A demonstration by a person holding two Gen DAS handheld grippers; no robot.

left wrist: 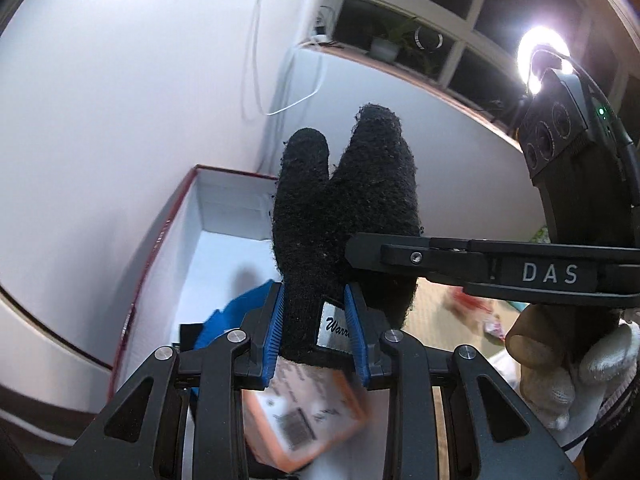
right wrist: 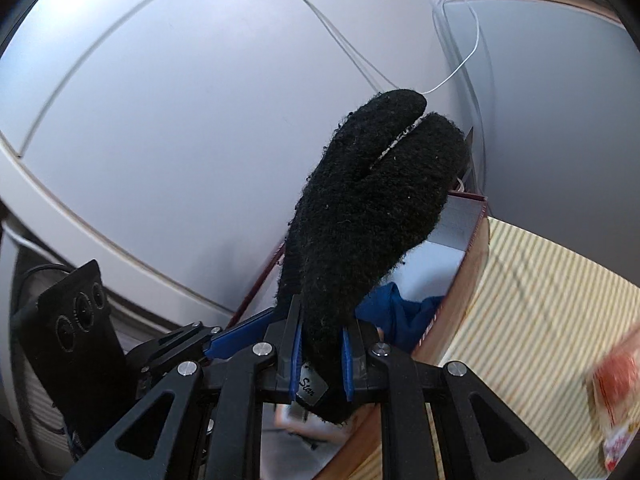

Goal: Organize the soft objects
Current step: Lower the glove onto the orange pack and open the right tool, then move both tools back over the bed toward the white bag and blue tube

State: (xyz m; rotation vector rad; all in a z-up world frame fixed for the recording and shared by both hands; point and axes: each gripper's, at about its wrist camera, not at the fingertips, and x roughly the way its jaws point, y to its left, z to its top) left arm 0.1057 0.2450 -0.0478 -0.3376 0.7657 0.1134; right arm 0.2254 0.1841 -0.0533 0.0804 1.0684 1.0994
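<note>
A black knit glove [left wrist: 344, 200] with a white label and an orange paper tag [left wrist: 304, 416] stands upright, held at its cuff. My left gripper [left wrist: 316, 328] is shut on the cuff. My right gripper [right wrist: 320, 360] is shut on the same glove [right wrist: 368, 208] from the other side; its finger [left wrist: 460, 260] crosses the left wrist view. The glove is held above an open box [left wrist: 224, 208] with a white inside and dark red rim, also in the right wrist view [right wrist: 464, 220]. A blue cloth [right wrist: 400, 312] lies inside the box.
White walls stand behind the box. A window sill with a potted plant [left wrist: 384, 46] and a bright lamp [left wrist: 540, 56] are at upper right. A striped cream mat [right wrist: 532, 292] lies right of the box, with a red packet [right wrist: 616, 384] on it.
</note>
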